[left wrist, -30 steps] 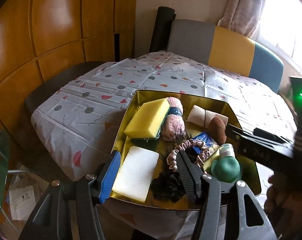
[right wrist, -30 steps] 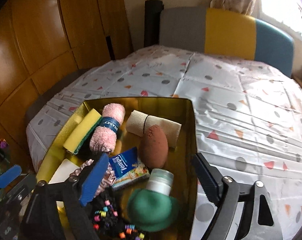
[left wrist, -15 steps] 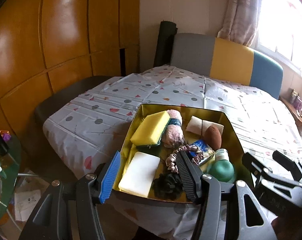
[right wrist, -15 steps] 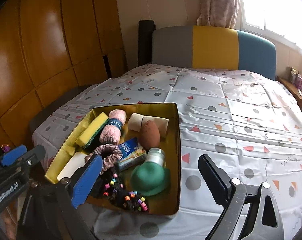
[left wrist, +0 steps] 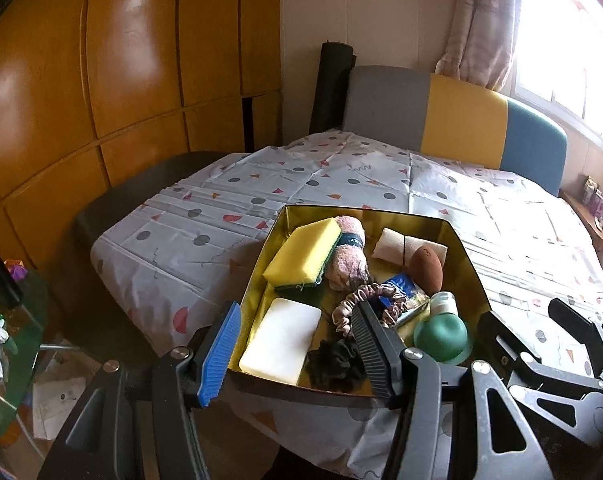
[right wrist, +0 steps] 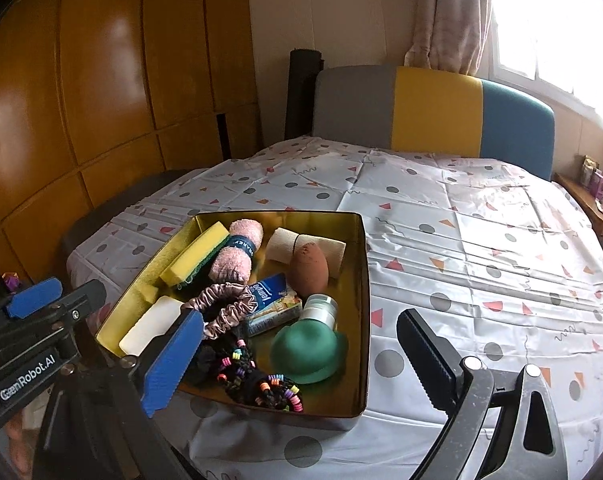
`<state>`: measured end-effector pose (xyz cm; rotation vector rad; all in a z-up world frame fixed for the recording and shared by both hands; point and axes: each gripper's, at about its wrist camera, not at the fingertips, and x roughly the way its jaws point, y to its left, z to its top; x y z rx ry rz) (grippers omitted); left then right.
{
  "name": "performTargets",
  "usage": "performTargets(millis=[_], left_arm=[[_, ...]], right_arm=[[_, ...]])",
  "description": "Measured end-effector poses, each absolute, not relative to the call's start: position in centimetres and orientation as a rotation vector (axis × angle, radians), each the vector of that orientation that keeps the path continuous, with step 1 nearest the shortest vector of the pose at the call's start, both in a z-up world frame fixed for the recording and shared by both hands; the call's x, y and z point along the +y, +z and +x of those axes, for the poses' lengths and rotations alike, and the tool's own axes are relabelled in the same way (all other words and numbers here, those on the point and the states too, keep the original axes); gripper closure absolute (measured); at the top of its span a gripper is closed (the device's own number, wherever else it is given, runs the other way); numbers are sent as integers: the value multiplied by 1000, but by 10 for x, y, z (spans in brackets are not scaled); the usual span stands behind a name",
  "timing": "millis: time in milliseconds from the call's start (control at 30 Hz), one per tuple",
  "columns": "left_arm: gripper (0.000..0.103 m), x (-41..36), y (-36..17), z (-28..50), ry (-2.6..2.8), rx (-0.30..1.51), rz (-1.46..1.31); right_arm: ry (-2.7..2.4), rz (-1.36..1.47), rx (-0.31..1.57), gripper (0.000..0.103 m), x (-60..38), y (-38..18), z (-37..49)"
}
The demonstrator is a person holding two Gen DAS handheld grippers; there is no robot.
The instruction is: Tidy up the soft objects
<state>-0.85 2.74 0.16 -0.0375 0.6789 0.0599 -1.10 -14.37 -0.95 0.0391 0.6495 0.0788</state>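
Near the table's front-left corner, the gold tin (right wrist: 363,280) holds every soft item, sponge (left wrist: 303,254) to scrunchie (right wrist: 225,304); left gripper (left wrist: 297,344) and right gripper (right wrist: 301,356) hang spread and empty, suggesting sorting is finished.

Strong daylight from the window (left wrist: 561,40) at upper right, burnt out to white there, soft glare patches on the wooden wardrobe doors (right wrist: 113,40), dim lower left corner, straight lines bent at edges, sharp focus overall

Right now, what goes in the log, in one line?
left gripper: open, empty | right gripper: open, empty | soft things: all in gold tin | tablecloth: bare
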Motion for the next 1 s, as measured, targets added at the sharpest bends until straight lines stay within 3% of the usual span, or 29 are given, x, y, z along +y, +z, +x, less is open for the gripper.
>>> performTargets(millis=[1000], left_arm=[[45,31,0,-8,80,680,-46]], right_arm=[[73,38,656,4,-145,-11,-12]])
